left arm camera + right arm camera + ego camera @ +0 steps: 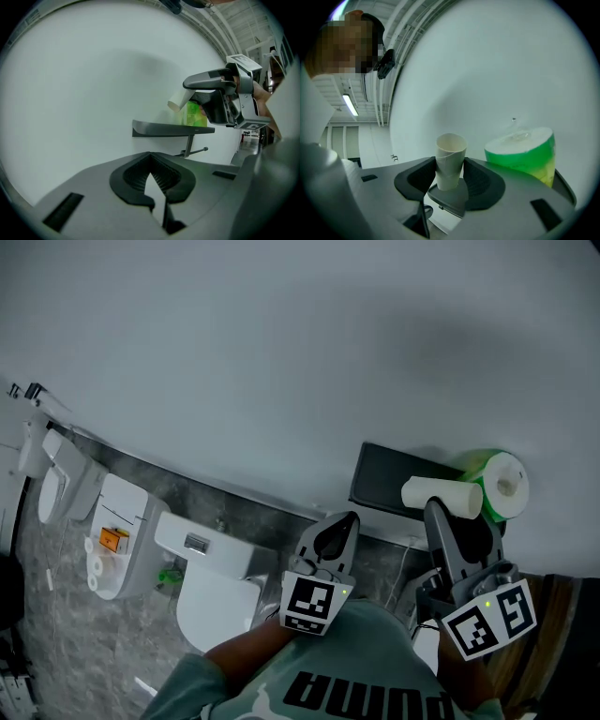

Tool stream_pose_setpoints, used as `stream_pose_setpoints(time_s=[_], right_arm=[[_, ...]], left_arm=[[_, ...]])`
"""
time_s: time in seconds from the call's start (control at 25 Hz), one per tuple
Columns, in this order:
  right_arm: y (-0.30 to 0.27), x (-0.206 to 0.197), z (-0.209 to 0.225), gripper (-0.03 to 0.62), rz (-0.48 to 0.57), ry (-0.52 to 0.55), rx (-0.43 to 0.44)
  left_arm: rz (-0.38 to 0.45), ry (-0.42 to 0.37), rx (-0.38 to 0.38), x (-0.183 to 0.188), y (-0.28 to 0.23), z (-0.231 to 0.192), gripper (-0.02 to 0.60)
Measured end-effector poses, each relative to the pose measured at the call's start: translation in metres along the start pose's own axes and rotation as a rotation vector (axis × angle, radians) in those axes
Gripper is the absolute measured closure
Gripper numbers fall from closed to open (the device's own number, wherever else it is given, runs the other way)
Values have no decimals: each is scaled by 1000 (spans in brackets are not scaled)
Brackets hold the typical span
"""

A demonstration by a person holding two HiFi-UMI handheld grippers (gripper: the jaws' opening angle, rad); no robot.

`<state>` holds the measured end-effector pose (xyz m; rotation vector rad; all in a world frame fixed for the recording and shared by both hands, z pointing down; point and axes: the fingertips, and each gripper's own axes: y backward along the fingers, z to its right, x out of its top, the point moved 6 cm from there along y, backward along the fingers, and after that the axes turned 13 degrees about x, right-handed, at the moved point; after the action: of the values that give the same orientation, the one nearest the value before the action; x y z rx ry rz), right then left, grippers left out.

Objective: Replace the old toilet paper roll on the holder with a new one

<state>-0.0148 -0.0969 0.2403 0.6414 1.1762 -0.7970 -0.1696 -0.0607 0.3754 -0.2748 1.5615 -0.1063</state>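
Already the old cardboard tube point(450, 157) is off the holder, clamped in the right tool point(450, 183). The left tool point(155, 190) is closed on nothing. The new green-wrapped roll point(525, 154) waits on the holder's shelf point(171, 129) (its bar point(196, 151) bare below), not yet mounted. I cannot tell whether the wrapper is opened.

green roll point(497, 488) occupies shelf point(384, 484) end; holder bar point(196, 150) beneath free

In the head view the right claw point(448, 514) hides the lower part of the green roll point(504, 486) and part of the shelf point(386, 479). Its jaws cover the sides of the tube point(439, 493) where they pinch it. The orange label point(112, 540) at left is too small to read.
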Motion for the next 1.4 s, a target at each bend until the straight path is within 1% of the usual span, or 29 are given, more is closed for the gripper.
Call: stream_pose_setpoints(time_s=[0.2, 0.4, 0.52, 0.72, 1.04, 1.4], right_arm=[[-24, -3, 0, 402, -94, 61, -31], [-38, -8, 3, 402, -178, 101, -72], [-44, -10, 4, 402, -224, 121, -98], [-55, -18, 6, 402, -284, 141, -132], [-67, -23, 7, 402, -317, 163, -148], [-70, -17, 2, 401, -334, 173, -141]], left_arm=[[-3, 15, 17, -2, -3, -16, 577], [-13, 36, 16, -8, -10, -25, 577], [-21, 45, 4, -13, -17, -29, 577], [-27, 59, -39, -19, -25, -31, 577], [-40, 54, -70, -26, -31, -35, 577], [-36, 57, -83, -19, -26, -34, 577]])
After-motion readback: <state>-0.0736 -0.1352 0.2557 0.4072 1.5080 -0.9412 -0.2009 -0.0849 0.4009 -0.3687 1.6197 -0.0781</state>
